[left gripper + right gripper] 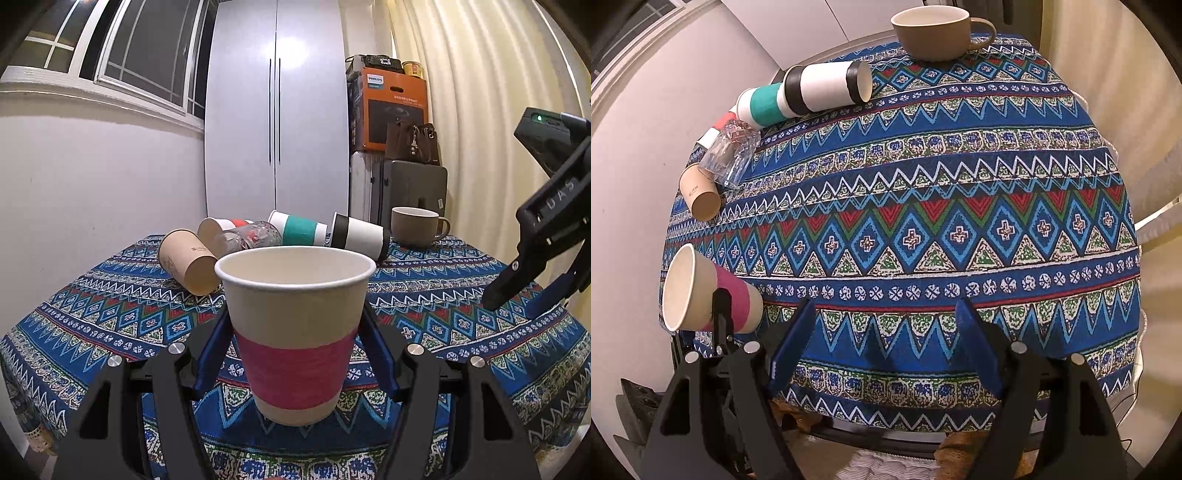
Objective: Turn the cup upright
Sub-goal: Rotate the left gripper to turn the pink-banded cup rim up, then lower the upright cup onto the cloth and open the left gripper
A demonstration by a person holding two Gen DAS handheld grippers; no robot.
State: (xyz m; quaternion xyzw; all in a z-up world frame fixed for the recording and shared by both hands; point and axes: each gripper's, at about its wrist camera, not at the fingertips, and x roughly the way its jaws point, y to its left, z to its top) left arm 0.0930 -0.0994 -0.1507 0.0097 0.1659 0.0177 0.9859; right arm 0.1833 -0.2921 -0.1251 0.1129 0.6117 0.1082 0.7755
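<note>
While I hold the rig like this, these are my notes.

Cup: I have the pink-banded paper cup (293, 332) between the blue pads (210, 350) of the left gripper (293, 354), mouth up in the left wrist view. From the right wrist view it sits at about 8 o'clock (709, 291), near the edge of the patterned tablecloth (960, 206); whether its base touches the cloth I cannot tell.

Left claw: narrowed onto the cup, pads on opposite sides at the pink band.

Right claw: the right gripper (886, 350) is spread wide with nothing between its pads, hanging over the near edge of the cloth.

Handling: I judge the cup very light and thin-walled, so it would crush or go oval under a hard squeeze, and tip at a nudge.

Where to hold: mid-body on the pink band seems best to me; the rolled rim is stiffer but a poor place to pinch.

Neighbours: from 10 to 12 o'clock in the left view lie other cups on their sides, a brown paper cup (186, 260) nearest, and a ceramic mug (417, 225) stands at 1 o'clock.
</note>
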